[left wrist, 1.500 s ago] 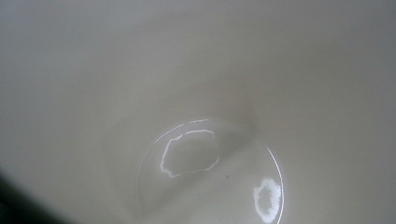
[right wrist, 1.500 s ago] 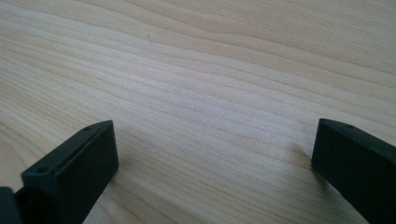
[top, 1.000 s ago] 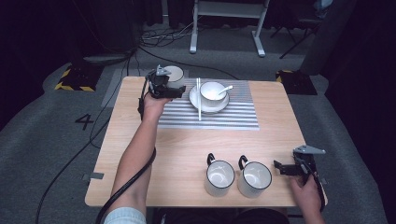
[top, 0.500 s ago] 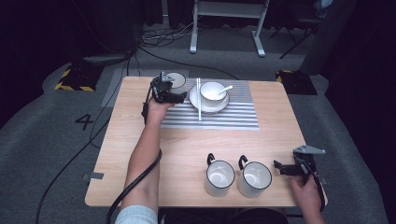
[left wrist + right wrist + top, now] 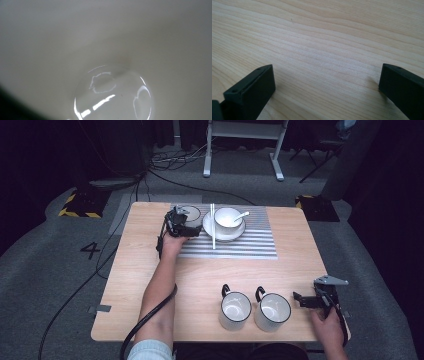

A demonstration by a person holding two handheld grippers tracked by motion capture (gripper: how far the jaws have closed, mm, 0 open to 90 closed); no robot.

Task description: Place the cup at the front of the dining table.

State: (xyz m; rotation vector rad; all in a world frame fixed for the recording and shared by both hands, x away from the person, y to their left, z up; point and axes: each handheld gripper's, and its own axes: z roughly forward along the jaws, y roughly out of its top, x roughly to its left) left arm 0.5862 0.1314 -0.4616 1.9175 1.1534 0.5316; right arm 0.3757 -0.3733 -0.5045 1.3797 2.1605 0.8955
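Your left claw (image 5: pixel 186 222): sits over a small white dish (image 5: pixel 192 212) at the striped mat's corner (glazed inside fills its camera (image 5: pixel 112 95)); grip cannot be told. Your right claw (image 5: pixel 304 300): jaws wide apart, empty, resting on the surface (image 5: pixel 319 45) beside two mugs (image 5: pixel 272 311).

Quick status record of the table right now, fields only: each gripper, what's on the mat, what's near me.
left gripper: at the far left corner of the striped mat, on a small white cup; its view shows a glossy white inside; jaw state cannot be told
right gripper: low over the near right table, jaws open, nothing between them
mat contents: plate with bowl and spoon; chopsticks left of the bowl
near edge: two mugs, upright, side by side, apparently empty
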